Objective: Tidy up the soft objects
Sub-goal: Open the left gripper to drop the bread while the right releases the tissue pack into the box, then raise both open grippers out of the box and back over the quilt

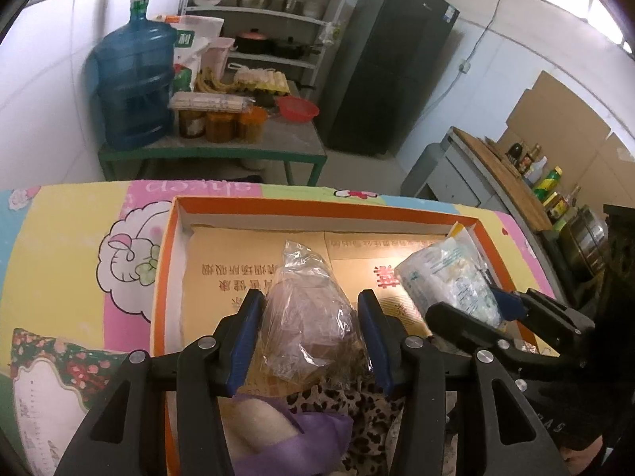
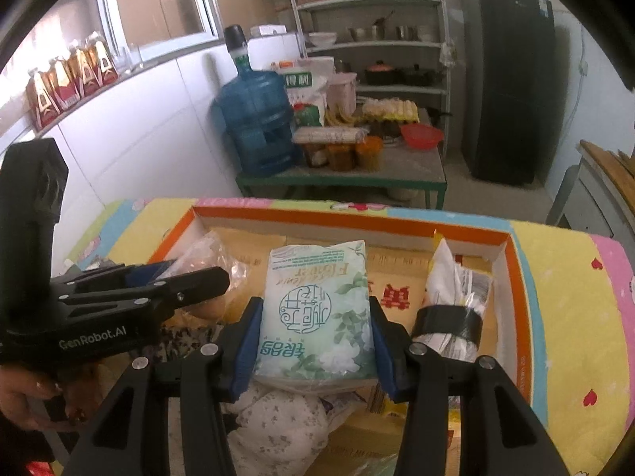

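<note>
I hold a clear bag clamped in my left tool and a tissue pack in my right tool, both over the box so they can drop in side by side.

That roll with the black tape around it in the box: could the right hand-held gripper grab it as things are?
Probably not yet. The right hand-held gripper is already shut on a tissue pack, so its jaws are full. The taped roll lies close beside it, uncovered, inside the orange box.
</note>
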### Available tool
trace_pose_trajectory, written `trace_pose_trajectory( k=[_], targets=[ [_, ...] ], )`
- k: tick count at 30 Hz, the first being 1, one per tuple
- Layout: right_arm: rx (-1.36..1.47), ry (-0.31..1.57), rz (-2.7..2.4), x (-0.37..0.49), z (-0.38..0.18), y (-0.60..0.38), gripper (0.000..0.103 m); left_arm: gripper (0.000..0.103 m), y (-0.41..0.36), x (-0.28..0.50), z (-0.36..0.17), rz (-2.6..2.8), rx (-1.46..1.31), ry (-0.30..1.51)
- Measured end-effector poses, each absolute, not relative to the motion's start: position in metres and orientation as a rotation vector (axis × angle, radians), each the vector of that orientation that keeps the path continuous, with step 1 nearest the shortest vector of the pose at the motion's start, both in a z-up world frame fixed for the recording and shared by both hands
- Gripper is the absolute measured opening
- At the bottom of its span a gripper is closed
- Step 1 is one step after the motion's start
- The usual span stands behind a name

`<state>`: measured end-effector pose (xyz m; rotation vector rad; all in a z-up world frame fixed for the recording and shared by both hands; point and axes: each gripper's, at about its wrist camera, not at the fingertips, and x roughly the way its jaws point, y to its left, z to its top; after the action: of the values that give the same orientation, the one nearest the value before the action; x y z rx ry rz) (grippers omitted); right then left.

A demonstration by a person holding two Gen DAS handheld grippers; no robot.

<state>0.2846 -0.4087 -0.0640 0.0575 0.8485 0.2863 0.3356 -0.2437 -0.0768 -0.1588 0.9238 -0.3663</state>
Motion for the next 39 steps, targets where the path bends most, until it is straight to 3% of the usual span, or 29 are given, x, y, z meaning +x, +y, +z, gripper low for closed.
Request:
trace_pose_trajectory(
  k=[8, 12, 24, 28, 39],
  targets=[
    [0.046, 0.891, 0.295, 0.287, -0.071, -0.406, 0.052, 0.052, -0.245, 0.337, -0.082, -0.378, -0.157, 0.948],
    [0.059, 0.893, 0.302, 0.287, -0.074, -0.407, 0.058, 0.056, -0.247, 0.336, -0.081, -0.385, -0.159, 0.954],
    [0.092, 0.863, 0.29, 0.278, -0.069, -0.419, 0.059, 0.072, -0.242, 0.319, -0.063, -0.392, -0.149, 0.897],
    [0.093, 0.851, 0.283, 0.273, -0.067, -0.422, 0.066, 0.072, -0.239, 0.308, -0.053, -0.404, -0.157, 0.866],
    [0.116, 0.763, 0.307, 0.251, -0.042, -0.424, 0.066, 0.072, -0.218, 0.269, -0.023, -0.428, -0.137, 0.759]
  ],
)
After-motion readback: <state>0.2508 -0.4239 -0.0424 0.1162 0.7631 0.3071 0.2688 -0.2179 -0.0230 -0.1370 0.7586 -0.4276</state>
